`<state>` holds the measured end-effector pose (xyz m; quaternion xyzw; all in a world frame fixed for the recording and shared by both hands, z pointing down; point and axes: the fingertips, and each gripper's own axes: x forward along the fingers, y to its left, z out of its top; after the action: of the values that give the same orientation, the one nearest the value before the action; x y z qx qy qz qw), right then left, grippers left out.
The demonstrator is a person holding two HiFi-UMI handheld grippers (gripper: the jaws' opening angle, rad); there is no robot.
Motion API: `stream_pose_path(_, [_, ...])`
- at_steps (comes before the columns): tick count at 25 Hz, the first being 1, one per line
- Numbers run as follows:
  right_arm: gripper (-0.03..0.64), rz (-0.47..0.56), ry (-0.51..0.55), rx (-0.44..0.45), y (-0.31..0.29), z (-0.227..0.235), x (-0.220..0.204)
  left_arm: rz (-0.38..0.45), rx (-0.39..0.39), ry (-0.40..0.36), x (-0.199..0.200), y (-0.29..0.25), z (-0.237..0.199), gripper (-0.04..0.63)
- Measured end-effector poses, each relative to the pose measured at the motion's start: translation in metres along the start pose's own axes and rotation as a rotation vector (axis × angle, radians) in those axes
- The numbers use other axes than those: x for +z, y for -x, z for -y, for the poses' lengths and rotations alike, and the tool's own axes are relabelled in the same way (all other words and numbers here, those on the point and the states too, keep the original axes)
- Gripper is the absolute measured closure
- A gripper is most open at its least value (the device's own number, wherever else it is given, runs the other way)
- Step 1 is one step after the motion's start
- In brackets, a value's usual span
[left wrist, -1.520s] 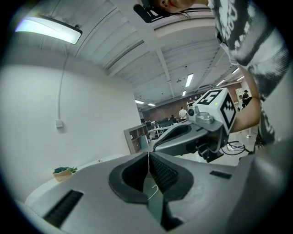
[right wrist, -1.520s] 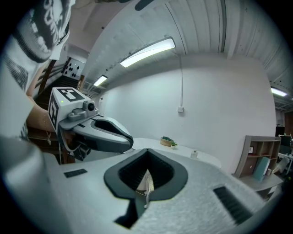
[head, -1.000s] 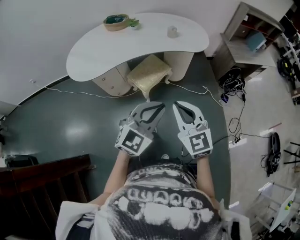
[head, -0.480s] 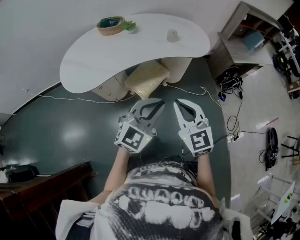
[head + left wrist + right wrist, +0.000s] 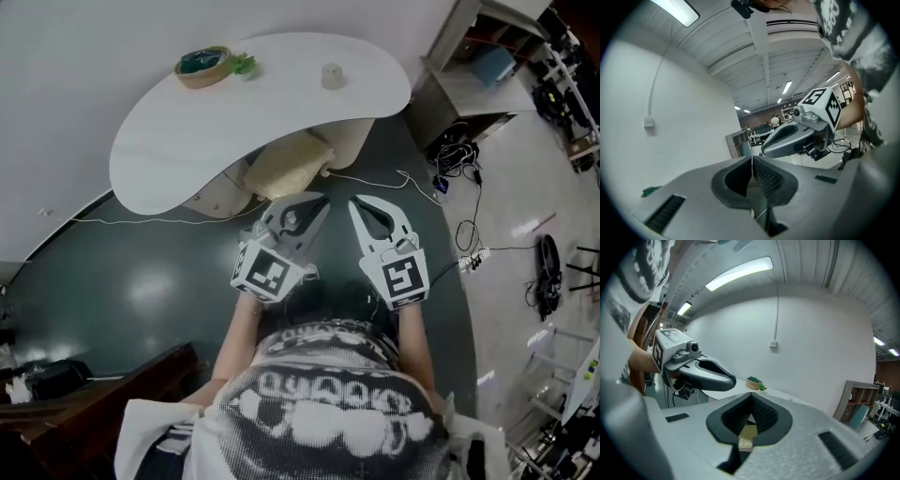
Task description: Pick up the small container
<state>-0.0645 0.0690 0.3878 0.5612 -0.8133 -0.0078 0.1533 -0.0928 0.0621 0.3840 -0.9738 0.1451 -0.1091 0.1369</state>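
White table (image 5: 187, 131): kidney-shaped top. Only the head view shows it whole; the right gripper view catches a strip of its near edge.
Tan bowl (image 5: 203, 66): at the table's far left with something teal inside and a green sprig (image 5: 242, 64) just beside it. It also shows in the right gripper view (image 5: 753, 382).
Left gripper (image 5: 322, 200): jaws pressed together with nothing between them, as its own view (image 5: 752, 161) shows. It is held low over the dark floor (image 5: 112, 272), well short of the table.
Right gripper (image 5: 354, 202): jaws together and empty in its own view (image 5: 751, 398). It sits just beside the left one, both pointing towards the table.
Small container (image 5: 332, 75): on the table's right half near the far edge, well apart from both grippers and the bowl. It stands upright with its long axis vertical, and is too small to tell whether it has a lid. It can be made out only in the head view.
Beige stool (image 5: 289, 164): tucked under the near table edge, between the grippers and the table.
Right side: a shelf unit (image 5: 459, 80) by the wall, with cables (image 5: 459, 159) on the floor below it.
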Motion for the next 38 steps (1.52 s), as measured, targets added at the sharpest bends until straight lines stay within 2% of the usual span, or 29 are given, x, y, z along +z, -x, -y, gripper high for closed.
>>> stream_pose_path(10, [0.620,-0.020,-0.022,-0.020,-0.004,0.011,-0.013,-0.004,-0.034,0.011,-0.009,-0.016,-0.001,0.584])
stream_pose_path(15, [0.620,-0.035,-0.028,0.007,-0.020,0.022,-0.018,-0.020,-0.025,0.018,-0.016,-0.029,-0.012,0.586])
stream_pose_path(19, [0.620,-0.028,-0.017,0.036,-0.041,0.042,-0.015,-0.025,0.010,0.017,-0.018,-0.047,-0.035,0.584])
stream_pose_path(24, [0.620,-0.002,0.026,0.075,-0.075,0.078,-0.017,-0.045,0.055,0.022,-0.023,-0.081,-0.067,0.585])
stream_pose_path(31, [0.619,0.002,0.027,0.137,-0.116,0.153,-0.024,-0.081,0.134,0.031,-0.029,-0.147,-0.113,0.586])
stream_pose_path(38, [0.620,0.009,0.041,0.204,-0.152,0.207,-0.029,-0.131,0.166,0.036,-0.028,-0.201,-0.138,0.585])
